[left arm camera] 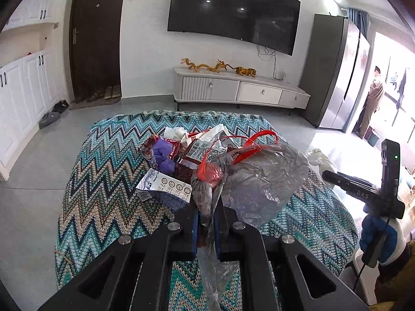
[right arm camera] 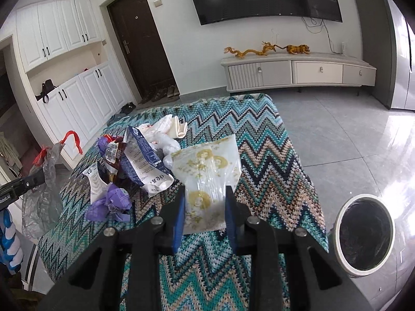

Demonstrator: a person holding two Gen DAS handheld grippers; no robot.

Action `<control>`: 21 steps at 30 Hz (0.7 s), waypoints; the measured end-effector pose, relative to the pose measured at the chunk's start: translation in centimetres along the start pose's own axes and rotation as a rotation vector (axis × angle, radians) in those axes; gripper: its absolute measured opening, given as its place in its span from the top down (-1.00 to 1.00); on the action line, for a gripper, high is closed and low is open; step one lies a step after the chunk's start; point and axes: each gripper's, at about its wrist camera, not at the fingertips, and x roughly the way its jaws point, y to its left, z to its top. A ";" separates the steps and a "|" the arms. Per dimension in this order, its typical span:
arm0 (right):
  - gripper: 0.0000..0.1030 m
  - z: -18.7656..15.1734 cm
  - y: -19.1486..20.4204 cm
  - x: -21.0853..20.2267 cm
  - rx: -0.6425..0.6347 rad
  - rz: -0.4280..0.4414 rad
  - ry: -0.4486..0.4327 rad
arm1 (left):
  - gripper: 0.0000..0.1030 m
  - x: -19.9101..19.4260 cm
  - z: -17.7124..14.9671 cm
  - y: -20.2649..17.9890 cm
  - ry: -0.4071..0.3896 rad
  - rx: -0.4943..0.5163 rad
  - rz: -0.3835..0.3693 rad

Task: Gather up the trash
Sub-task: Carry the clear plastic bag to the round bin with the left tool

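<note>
We see a television (left arm camera: 233,13) on the wall. Below it stands a white cabinet (left arm camera: 238,89) bearing golden dragon figures (left arm camera: 205,66); left of it a dark door (left arm camera: 97,39); right, a refrigerator (left arm camera: 334,75).

Left gripper (left arm camera: 207,229): black frame, blue pads (left arm camera: 194,233), round silver screws (left arm camera: 172,225) on the finger links.
Right gripper (right arm camera: 205,216): same build. Seen side-on from the left wrist view, it carries white "DAS" lettering, a green LED and a thin black cable.
Glove (left arm camera: 377,238): blue and white.
</note>
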 end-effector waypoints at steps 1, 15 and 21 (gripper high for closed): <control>0.50 -0.1 0.0 -0.8 0.000 0.002 -0.012 | 0.82 -0.7 0.0 -0.3 -0.011 0.003 0.006; 0.50 -2.1 1.4 -9.8 -0.010 -0.003 -0.167 | 0.82 -7.0 0.0 -4.0 -0.112 0.054 0.020; 0.50 -3.2 -2.8 -12.6 0.061 -0.069 -0.218 | 0.82 -4.6 2.9 -9.8 -0.097 0.146 -0.028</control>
